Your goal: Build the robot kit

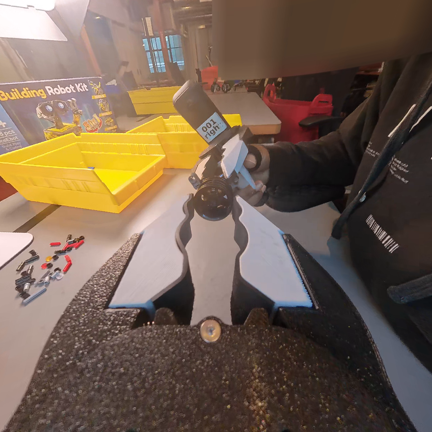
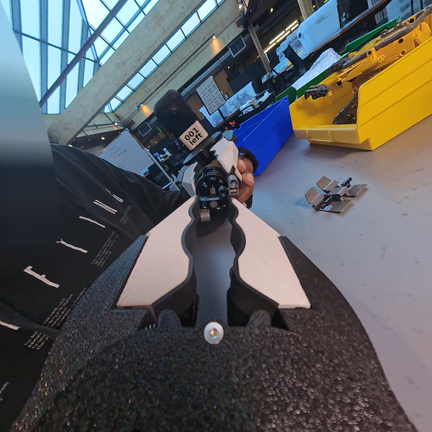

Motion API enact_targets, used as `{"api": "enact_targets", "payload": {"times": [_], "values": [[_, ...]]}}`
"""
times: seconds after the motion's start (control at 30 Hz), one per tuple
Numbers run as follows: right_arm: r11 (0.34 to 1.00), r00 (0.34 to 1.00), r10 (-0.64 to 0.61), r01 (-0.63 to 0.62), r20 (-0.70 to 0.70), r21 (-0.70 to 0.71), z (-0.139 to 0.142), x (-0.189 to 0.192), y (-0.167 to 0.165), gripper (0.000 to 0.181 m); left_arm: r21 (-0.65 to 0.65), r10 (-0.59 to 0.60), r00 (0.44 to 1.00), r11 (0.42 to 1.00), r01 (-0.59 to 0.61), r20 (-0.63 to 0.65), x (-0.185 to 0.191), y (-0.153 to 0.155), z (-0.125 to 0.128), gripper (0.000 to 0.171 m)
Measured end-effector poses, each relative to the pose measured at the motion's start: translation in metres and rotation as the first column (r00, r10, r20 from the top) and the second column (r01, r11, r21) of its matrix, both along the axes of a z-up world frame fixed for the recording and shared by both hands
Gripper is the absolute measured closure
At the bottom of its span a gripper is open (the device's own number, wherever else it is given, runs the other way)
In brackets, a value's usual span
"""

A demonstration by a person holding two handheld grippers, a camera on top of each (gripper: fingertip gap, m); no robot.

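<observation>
My left gripper (image 1: 212, 206) is shut on a black spoked wheel (image 1: 211, 198), held above the grey table (image 1: 121, 224). My right gripper (image 2: 213, 203) is shut on a small black part with a blue pin and grey connectors (image 2: 207, 214). The two grippers face each other, tips nearly touching, and the small part sits against the wheel (image 2: 210, 184). In the left wrist view a grey connector (image 1: 194, 180) shows beside the wheel, under the right gripper's white finger (image 1: 233, 154). Whether the part and the wheel are joined I cannot tell.
Empty yellow bins (image 1: 77, 177) and a kit box (image 1: 53, 112) stand at the back left. Several small loose black, red and grey parts (image 1: 46, 264) lie left. A grey paddle piece (image 2: 335, 197), a blue bin (image 2: 266, 133) and a yellow bin of parts (image 2: 364, 109) are right. A person in a dark hoodie (image 1: 385, 187) stands close. Left and right tips are no more than a few centimetres apart.
</observation>
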State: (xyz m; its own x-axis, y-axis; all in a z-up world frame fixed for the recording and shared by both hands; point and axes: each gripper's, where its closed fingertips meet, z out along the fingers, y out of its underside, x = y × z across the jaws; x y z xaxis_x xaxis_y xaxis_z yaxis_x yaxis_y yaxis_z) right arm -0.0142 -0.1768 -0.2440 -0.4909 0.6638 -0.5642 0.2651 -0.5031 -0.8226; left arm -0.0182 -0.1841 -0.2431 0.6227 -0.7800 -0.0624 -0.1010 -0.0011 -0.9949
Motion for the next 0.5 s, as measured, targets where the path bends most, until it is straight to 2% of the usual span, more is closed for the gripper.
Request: {"api": "enact_targets", "payload": {"times": [0.13,0.5], "values": [[1.0,1.0,-0.011,0.011,-0.011,-0.006,0.002,-0.0006,-0.0012,0.158,0.016,0.001,1.0,1.0,-0.001,0.016,0.0005,-0.0001,0.0022,0.14],[0.999,1.0,0.008,-0.008,-0.002,0.035,-0.0002,-0.001,-0.01,0.158,0.05,-0.017,0.999,0.999,0.019,-0.047,0.0084,-0.0015,-0.0017,0.14]]}}
